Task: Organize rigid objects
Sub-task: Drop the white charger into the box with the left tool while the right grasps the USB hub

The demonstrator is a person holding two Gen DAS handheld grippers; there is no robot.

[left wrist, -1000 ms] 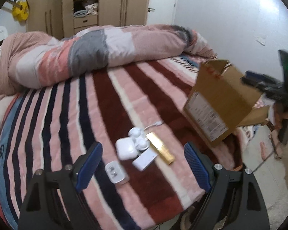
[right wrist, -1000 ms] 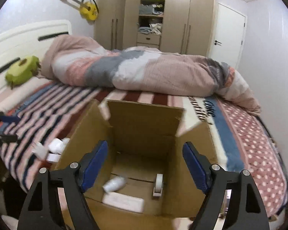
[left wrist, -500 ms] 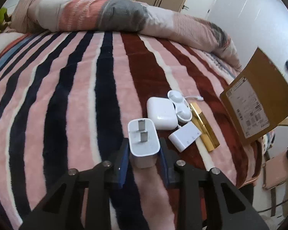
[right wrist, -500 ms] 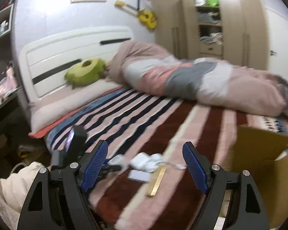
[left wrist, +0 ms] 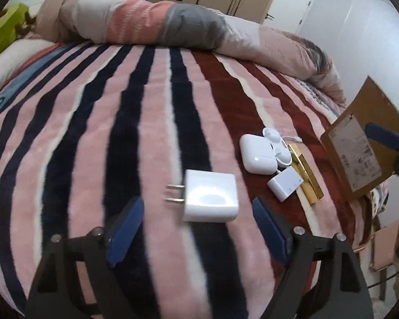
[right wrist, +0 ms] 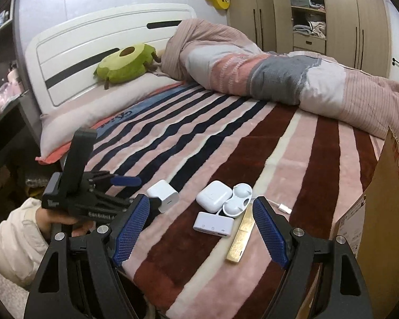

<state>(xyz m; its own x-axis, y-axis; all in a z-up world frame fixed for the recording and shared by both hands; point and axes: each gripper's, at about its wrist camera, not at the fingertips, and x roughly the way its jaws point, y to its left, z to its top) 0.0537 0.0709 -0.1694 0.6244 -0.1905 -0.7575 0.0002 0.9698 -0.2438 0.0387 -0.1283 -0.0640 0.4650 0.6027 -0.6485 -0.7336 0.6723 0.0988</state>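
Note:
A white plug charger (left wrist: 210, 196) lies on its side on the striped blanket, prongs to the left, just ahead of my open left gripper (left wrist: 198, 228). It also shows in the right wrist view (right wrist: 162, 194). To its right lie a white earbud case (left wrist: 256, 156), an open white round case (left wrist: 278, 146), a small white adapter (left wrist: 286, 183) and a gold bar (left wrist: 307, 176). My right gripper (right wrist: 199, 235) is open and empty, above the adapter (right wrist: 213, 224) and gold bar (right wrist: 241, 235). The left gripper (right wrist: 135, 194) shows at the bed's edge.
An open cardboard box (left wrist: 359, 143) stands at the bed's right edge, also in the right wrist view (right wrist: 380, 207). A rolled duvet (right wrist: 266, 77) and a green plush pillow (right wrist: 125, 63) lie at the far side. Wardrobes stand behind.
My left gripper was shut on the charger, prongs up; now it is open and the charger lies on the blanket. My right gripper has swung from the box toward the small items.

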